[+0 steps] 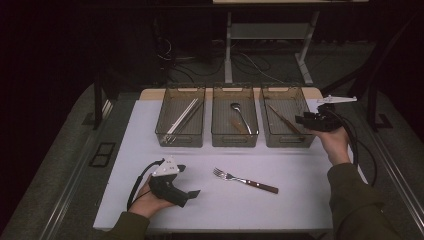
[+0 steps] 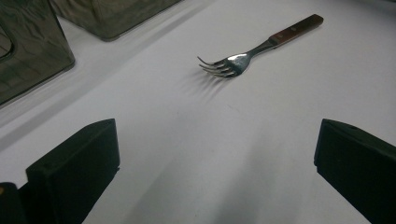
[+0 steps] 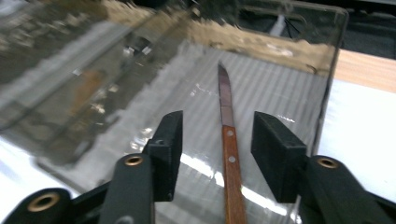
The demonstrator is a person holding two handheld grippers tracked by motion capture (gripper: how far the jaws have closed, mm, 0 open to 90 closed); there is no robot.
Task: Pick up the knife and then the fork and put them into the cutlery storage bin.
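Knife [image 3: 229, 140] lying in right bin [image 3: 299, 60], right tongs [image 3: 217, 140] parted around it, not gripping; left tongs [image 2: 215, 168] wide

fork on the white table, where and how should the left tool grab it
Grip the fork at its wooden handle, coming straight down from above with the jaws across its width. It lies flat, so only the narrow sides offer purchase; the handle is thicker than the neck. The left tool is open.
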